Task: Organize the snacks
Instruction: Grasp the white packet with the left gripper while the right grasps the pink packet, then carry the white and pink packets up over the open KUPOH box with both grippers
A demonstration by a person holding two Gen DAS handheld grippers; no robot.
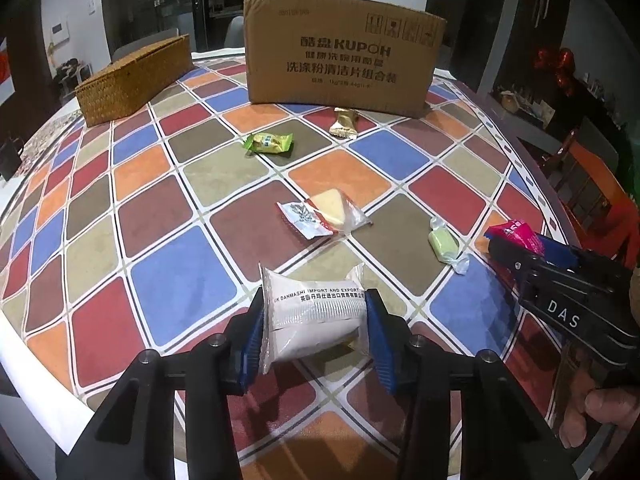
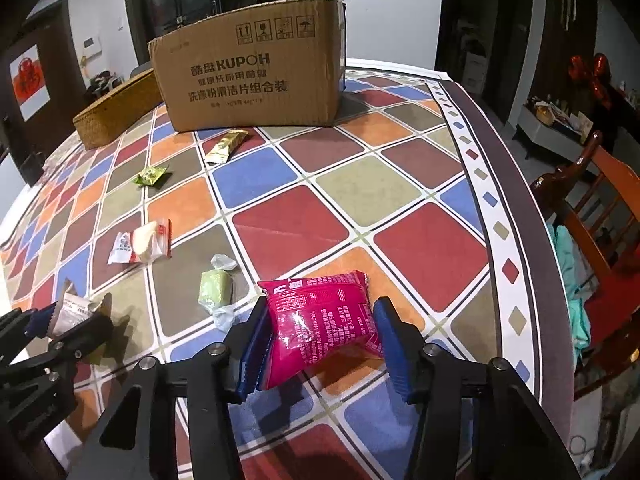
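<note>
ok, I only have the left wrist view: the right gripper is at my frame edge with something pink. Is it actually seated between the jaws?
Observer: Yes. The right wrist view shows the pink foil snack packet between both blue pads of the right gripper, and it is buckled by the squeeze.
Operator: What's beyond the table on that side?
Observer: A wooden chair stands just off the rim of the table, with a teal cloth hanging on it.
</note>
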